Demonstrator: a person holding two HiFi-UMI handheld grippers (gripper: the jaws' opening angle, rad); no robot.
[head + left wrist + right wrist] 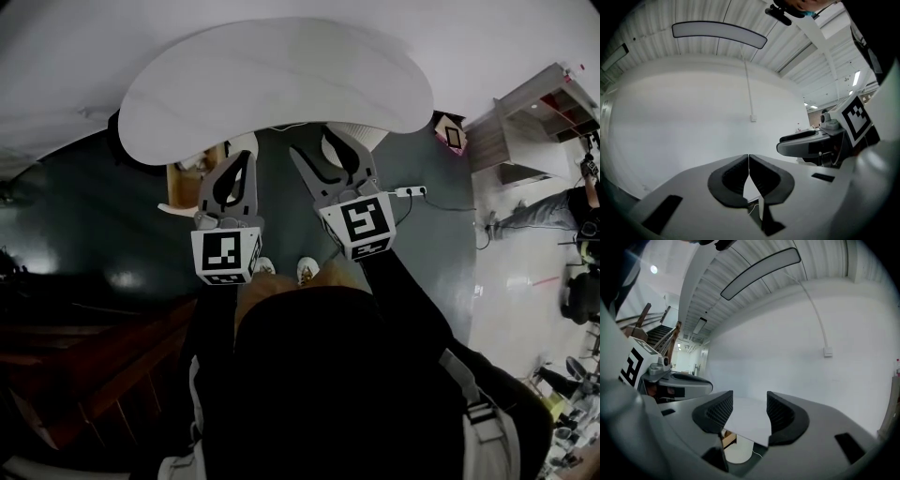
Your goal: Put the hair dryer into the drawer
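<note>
The left gripper [246, 155] is held out flat in front of the person, and its two jaws are pressed together at the tips with nothing in them. The right gripper [314, 142] is right beside it. Its jaws stand wide apart and are empty too (only the white table [281, 75] shows through the gap). Both point at the table's near edge. Under that edge, on the dark floor, sits a brown wooden drawer [184, 171]. A small pale thing [174, 209] pokes out next to it. I cannot tell if that is the hair dryer, and no view shows one clearly.
</note>
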